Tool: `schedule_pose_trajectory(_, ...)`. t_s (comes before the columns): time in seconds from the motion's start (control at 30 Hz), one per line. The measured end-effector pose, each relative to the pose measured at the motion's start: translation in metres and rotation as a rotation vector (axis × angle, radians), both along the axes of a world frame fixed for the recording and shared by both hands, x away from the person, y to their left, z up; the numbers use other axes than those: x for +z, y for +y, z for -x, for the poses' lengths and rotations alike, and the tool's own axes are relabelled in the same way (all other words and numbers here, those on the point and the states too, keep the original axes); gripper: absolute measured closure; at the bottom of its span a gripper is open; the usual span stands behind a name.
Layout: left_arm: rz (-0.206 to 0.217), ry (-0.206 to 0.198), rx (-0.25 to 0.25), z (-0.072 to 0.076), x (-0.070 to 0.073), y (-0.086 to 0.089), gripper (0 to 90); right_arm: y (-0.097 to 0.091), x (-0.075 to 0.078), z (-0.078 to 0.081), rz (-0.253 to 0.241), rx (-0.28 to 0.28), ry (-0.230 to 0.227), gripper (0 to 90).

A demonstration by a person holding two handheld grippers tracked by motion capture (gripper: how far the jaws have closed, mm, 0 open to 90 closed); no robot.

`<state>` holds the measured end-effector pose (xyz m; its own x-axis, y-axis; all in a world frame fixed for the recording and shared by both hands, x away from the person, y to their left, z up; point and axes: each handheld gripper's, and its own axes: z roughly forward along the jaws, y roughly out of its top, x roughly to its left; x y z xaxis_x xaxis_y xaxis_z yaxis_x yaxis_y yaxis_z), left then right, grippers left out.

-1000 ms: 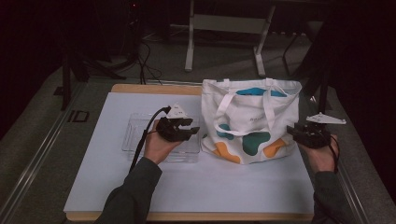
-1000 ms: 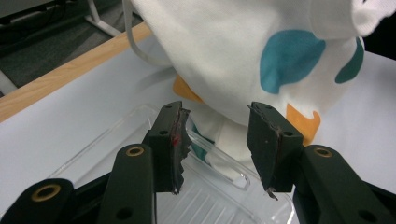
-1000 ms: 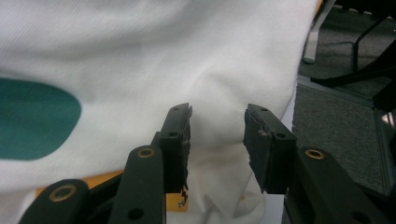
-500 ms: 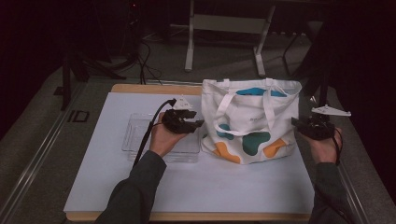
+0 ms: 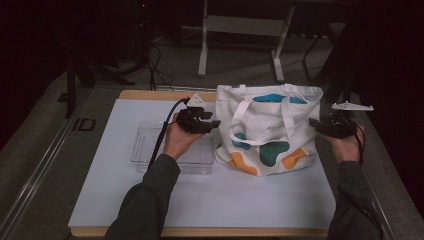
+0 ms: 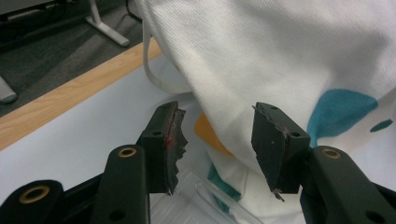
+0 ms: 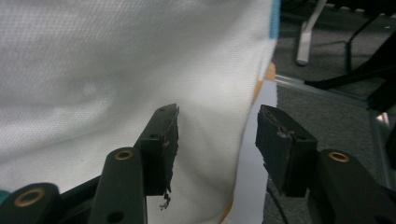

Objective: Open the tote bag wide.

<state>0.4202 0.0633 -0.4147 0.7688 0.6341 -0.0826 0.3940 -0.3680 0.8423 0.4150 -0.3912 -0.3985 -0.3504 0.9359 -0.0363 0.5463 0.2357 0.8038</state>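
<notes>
High view first: one white canvas tote bag (image 5: 270, 131) stands upright on the white mat (image 5: 200, 200) that covers the counter (image 5: 150, 94), printed with teal and orange blobs and carrying two looped white handles. A faint line of print sits on its front, too small to read. Just left of it lies one clear plastic tray (image 5: 145, 145), touching the bag's lower corner or very close to it.

A person's two hands come in from below, one gripper in each. The left gripper (image 5: 212, 123) hovers over the tray, pointing at the bag's left edge. The right gripper (image 5: 314, 126) sits just beside the bag's right edge.

Left gripper view shows its jaws spread, the bag's cloth (image 6: 280, 60) behind the gap, nothing pinched. Right gripper view shows the same: jaws apart, having just been opening, with the bag's side edge (image 7: 116, 79) running behind the gap, not pressed by either pad.
</notes>
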Motion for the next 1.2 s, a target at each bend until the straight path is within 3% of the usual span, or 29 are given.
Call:
schedule_pose_trajectory(0.23, 0.005, 0.028, -0.006, -0.010, -0.002, -0.012, 58.7, -0.001, -0.004, -0.007, -0.038, 0.038, 0.036, 55.2)
schedule_pose_trajectory(0.47, 0.019, 0.038, 0.013, -0.011, -0.002, -0.019, 85.2, 0.001, -0.004, -0.007, -0.035, 0.029, 0.014, 79.4)
schedule_pose_trajectory(0.53, 0.011, 0.036, 0.017, -0.010, -0.002, -0.021, 86.5, 0.002, -0.005, -0.006, -0.027, 0.034, 0.016, 85.0)
schedule_pose_trajectory(0.77, 0.017, 0.026, -0.001, -0.004, 0.004, -0.017, 87.4, 0.001, -0.002, -0.001, -0.008, 0.043, -0.004, 87.1)
schedule_pose_trajectory(0.97, 0.021, -0.011, -0.040, 0.012, 0.017, -0.013, 87.6, -0.008, 0.005, 0.018, -0.013, 0.059, -0.049, 87.4)
schedule_pose_trajectory(1.2, 0.027, -0.028, -0.064, 0.024, 0.022, -0.012, 87.5, -0.014, 0.011, 0.035, -0.001, 0.087, -0.084, 87.5)
